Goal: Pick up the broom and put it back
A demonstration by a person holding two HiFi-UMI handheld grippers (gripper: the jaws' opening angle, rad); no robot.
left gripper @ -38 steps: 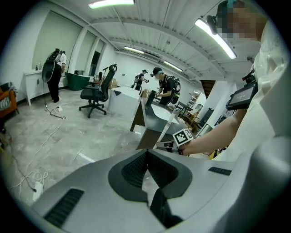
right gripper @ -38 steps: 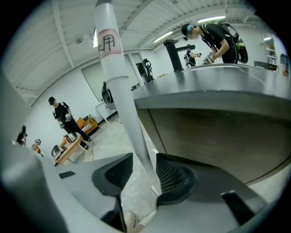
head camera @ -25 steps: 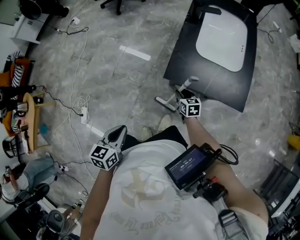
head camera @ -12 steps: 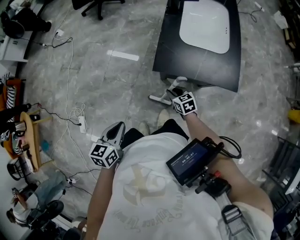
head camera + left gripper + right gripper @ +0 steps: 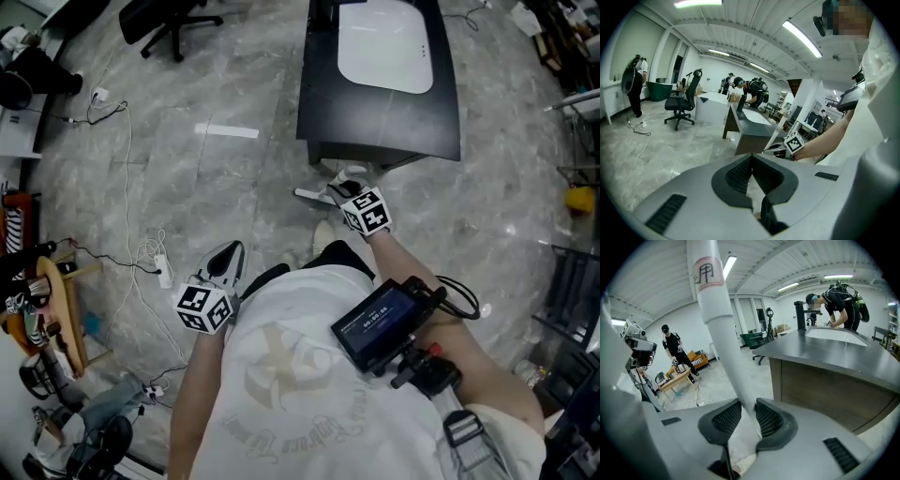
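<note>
Grips the broom [image 5: 716, 310] by its pole with the right gripper [image 5: 748, 414], pads pressed on either side after just closing the jaws in on it, and holds it close before the near edge of the dark desk [image 5: 375, 122]. Shows a smooth, round, white pole rising steeply out of the jaws, with a red-banded label near the top; brush end not made out. Carries the left gripper [image 5: 751, 161] clenched on nothing, farther back from the desk, beside a white shirt [image 5: 281, 375]. Faces the desk's front panel straight beyond the pole, with a white inset [image 5: 384, 42] in the desktop and a person [image 5: 839, 298] in black bent over its far side. Takes in grey marbled floor [image 5: 216, 187] to the left of the desk, with a white strip [image 5: 232, 131] lying near the desk's corner, an office chair [image 5: 164, 19] farther off, and loose cables [image 5: 141, 248] with a power strip [image 5: 165, 277] well away from the desk, by a low wooden table [image 5: 58, 309].
</note>
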